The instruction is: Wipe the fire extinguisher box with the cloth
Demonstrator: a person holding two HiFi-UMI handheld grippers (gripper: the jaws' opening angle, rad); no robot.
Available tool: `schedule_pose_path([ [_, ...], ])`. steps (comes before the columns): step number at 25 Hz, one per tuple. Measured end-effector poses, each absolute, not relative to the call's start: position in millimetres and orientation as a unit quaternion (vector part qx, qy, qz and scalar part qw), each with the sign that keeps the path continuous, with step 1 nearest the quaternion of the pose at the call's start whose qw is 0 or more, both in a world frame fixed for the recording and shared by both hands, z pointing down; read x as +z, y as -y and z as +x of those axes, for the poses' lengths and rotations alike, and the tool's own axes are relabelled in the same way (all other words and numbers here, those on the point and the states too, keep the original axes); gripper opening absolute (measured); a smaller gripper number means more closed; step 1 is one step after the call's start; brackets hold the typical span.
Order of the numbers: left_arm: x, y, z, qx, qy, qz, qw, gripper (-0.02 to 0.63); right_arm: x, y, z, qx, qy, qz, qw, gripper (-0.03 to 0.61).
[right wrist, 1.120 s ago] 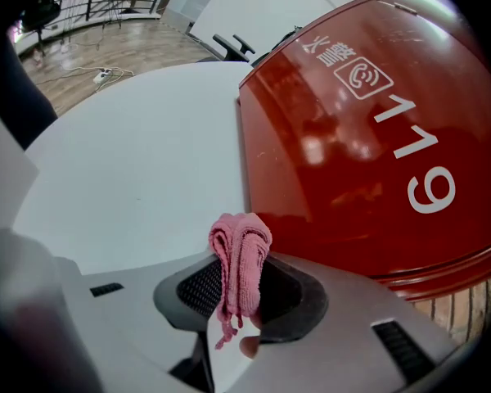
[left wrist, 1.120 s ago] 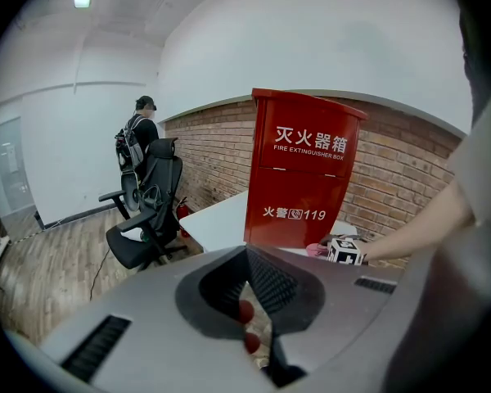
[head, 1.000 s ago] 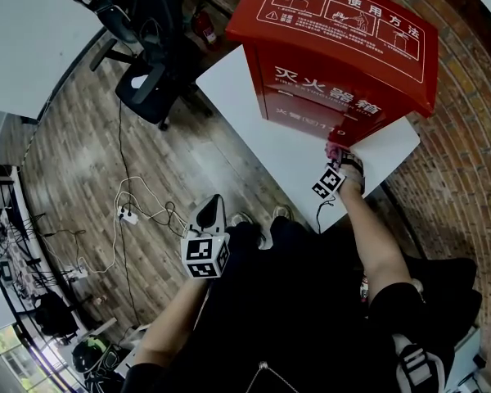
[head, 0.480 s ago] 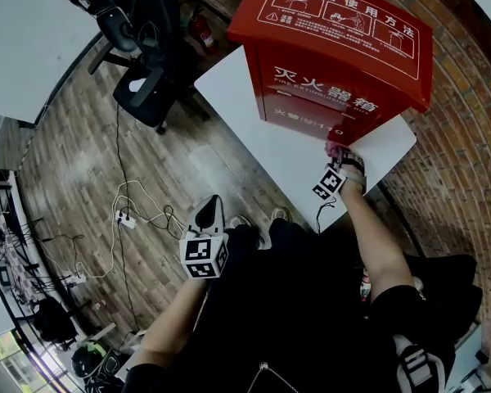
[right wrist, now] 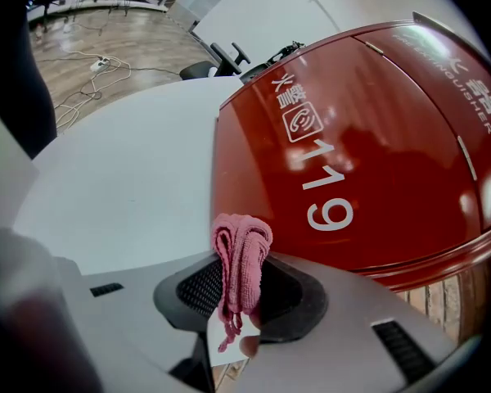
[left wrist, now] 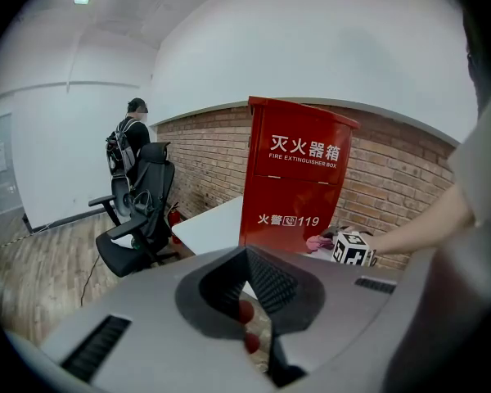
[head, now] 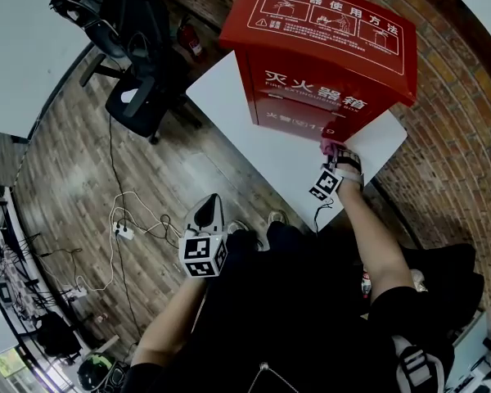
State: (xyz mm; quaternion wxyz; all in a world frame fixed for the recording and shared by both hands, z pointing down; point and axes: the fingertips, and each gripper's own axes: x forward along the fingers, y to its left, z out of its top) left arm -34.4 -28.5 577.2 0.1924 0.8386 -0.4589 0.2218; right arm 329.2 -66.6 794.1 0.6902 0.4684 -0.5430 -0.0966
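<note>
Right gripper clamps cloth at fire extinguisher box lower front edge.

We lose the lower end of the cloth between the right tongs. The fire extinguisher box runs past the right gripper view's edge, and the fine print on its lid is unreadable.

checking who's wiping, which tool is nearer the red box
Right. The right tool, gripping the cloth, is at the lower front of the box; the left tool hangs off the table, over the floor.
</note>
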Motion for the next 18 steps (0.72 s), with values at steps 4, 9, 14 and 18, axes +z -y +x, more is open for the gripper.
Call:
schedule_pose_path([
  [4,575,32,-33,0.218,0.454,0.842,0.191,0.028,783,68,329,-0.100,0.541,0.476,0.686,0.109],
  [9,572,37,-34,0.213,0.452,0.845,0.188,0.028,768,69,330,-0.105,0.539,0.484,0.681,0.109],
  [14,569,41,-31,0.206,0.448,0.848,0.193,0.028,753,69,328,-0.112,0.537,0.491,0.677,0.109],
  [18,566,44,-29,0.203,0.445,0.851,0.190,0.028,739,70,327,-0.122,0.535,0.497,0.672,0.109],
])
